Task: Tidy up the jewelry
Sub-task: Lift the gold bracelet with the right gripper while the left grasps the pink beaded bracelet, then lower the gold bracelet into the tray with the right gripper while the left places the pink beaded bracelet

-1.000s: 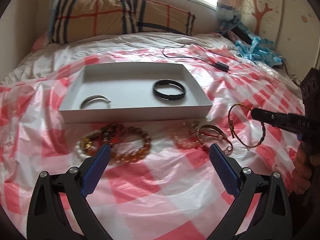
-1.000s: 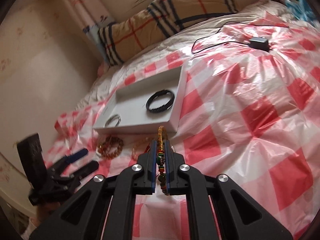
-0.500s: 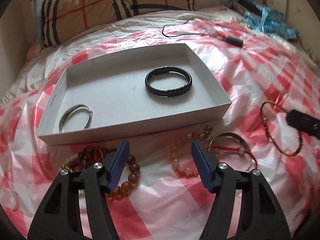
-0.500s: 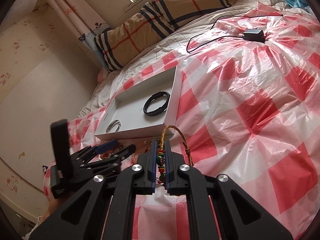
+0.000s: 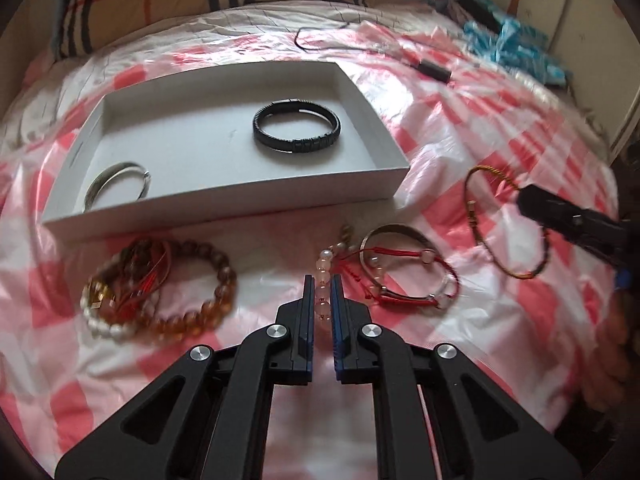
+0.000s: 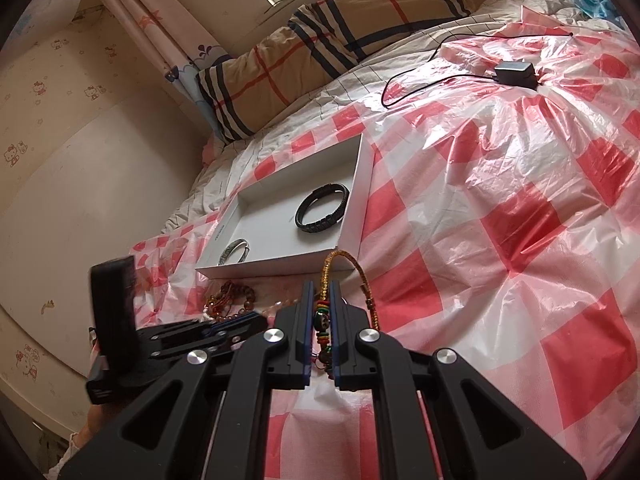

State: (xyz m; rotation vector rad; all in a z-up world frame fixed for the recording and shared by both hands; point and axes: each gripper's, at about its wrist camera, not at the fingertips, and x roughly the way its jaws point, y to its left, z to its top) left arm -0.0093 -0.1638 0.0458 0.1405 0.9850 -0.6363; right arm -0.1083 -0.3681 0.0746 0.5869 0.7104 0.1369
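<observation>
The left gripper [image 5: 322, 289] has just closed on a pink bead bracelet [image 5: 325, 271] lying on the checked sheet [image 5: 460, 340] before the white box [image 5: 224, 208]. The right gripper [image 6: 321, 300] clamps a woven cord bracelet [image 6: 326, 276], raised.

The bed [image 5: 500, 128], spread with a red-and-white checked plastic sheet [image 6: 500, 184], carries a shallow white box [image 5: 224, 200], loose bead bracelets [image 5: 160, 288] just before it (partly tangled), a plaid pillow [image 6: 320, 40] and a black charger [image 6: 514, 70].
</observation>
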